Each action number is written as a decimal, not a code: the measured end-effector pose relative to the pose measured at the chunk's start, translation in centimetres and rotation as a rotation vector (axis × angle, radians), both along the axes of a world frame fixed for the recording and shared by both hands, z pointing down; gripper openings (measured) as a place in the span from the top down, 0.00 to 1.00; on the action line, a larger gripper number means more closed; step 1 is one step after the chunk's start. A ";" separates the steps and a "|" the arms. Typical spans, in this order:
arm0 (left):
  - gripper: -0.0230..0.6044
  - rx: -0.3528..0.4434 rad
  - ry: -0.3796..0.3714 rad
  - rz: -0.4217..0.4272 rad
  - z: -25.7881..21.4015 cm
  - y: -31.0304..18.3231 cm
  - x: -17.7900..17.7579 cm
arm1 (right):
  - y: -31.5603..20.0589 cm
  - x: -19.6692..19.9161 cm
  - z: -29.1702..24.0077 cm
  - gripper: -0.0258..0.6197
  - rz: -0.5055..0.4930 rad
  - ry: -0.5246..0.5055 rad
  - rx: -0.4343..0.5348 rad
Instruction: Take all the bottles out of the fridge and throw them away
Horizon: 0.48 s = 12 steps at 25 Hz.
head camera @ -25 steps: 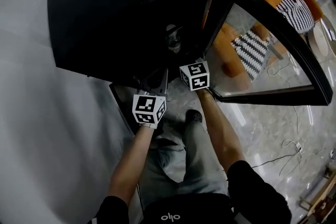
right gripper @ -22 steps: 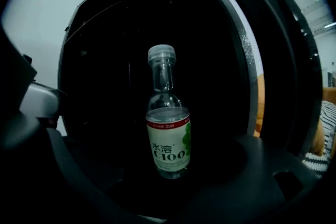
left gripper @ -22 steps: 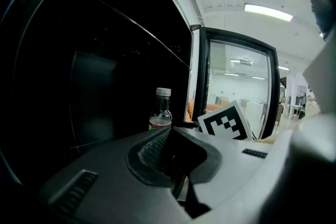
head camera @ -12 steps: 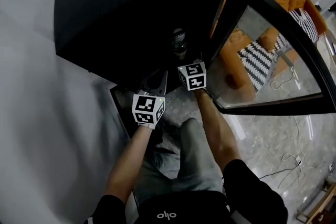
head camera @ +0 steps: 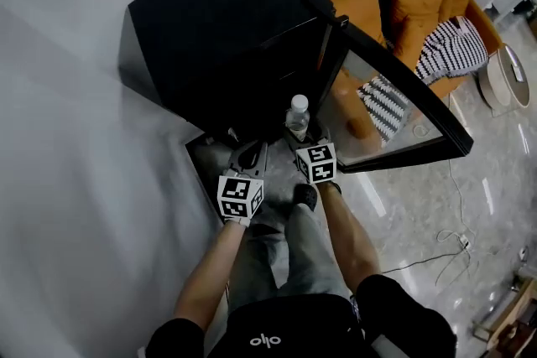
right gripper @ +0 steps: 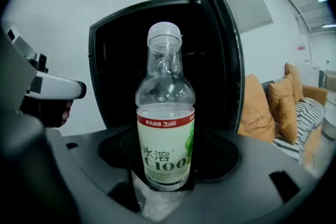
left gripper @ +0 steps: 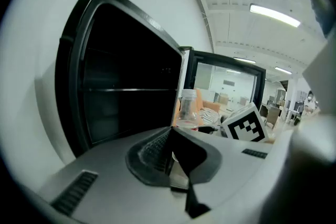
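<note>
**A:** so where's the bottle (right gripper: 165, 128) at?

**B:** upright in the right gripper (right gripper: 167, 182), jaws clamped on its lower half. White cap on top, white label with a red band. It sits just in front of the open fridge (head camera: 226, 38), dark inside behind it

**A:** and the left gripper (left gripper: 173, 157)?

**B:** jaws pressed together, nothing between them, aimed at the fridge shelves. The glass door (head camera: 394, 96) hangs wide open, orange sofa (head camera: 424, 0) beyond it

I note a clear, glossy plastic bottle (right gripper: 165, 128), a matt black fridge (head camera: 218, 29), a glass door (head camera: 382, 101) and a polished floor (head camera: 419, 214).
</note>
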<state>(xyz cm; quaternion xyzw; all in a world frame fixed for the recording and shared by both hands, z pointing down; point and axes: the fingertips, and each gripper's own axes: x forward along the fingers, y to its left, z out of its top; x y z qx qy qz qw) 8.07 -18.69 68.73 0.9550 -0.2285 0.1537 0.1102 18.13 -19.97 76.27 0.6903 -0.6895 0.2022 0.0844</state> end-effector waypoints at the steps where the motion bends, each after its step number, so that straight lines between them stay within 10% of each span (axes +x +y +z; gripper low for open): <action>1: 0.95 -0.011 -0.006 -0.005 -1.7 0.7 -0.6 | 1.2 -0.1 -2.0 0.47 0.010 -0.013 -0.006; 12: 0.95 -0.036 0.004 -0.085 -14.6 6.2 -1.9 | 8.4 1.6 -19.0 0.47 -0.001 -0.019 0.038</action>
